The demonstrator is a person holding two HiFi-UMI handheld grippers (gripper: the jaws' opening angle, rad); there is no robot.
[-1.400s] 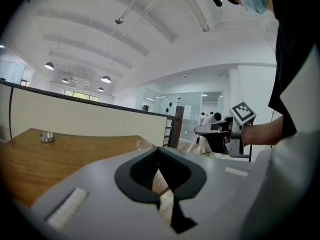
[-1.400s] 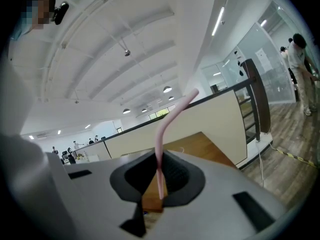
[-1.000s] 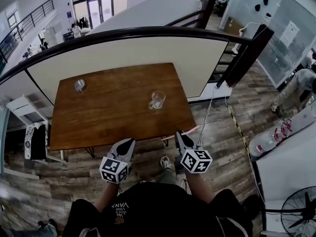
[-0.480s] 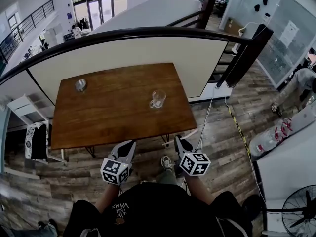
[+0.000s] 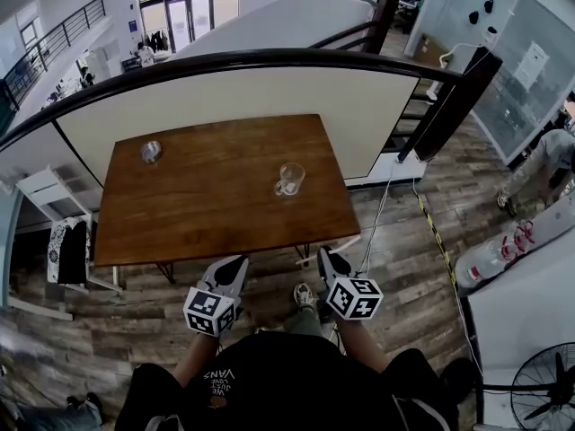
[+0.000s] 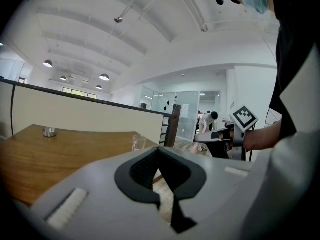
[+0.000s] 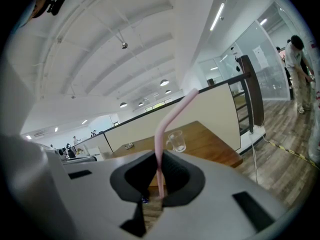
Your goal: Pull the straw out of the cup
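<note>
Straw clear of cup, held in right tool.
Right tool [image 7: 159,176] clamped on thin pink bendy plastic straw [image 7: 158,144]. The straw stands upright between the jaws, its upper part bent over toward the right in the right gripper view. Left tool [image 6: 159,156] has jaws together, gripping nothing. Both tools sit side by side over the wood-plank floor [image 5: 404,268], just short of the near edge of the brown wooden worktop [image 5: 207,205]. Clear glass cup with handle [image 5: 288,180] stands upright on the worktop's right half, well apart from straw and both tools. Small round metal object [image 5: 150,151] sits near the far left corner.
</note>
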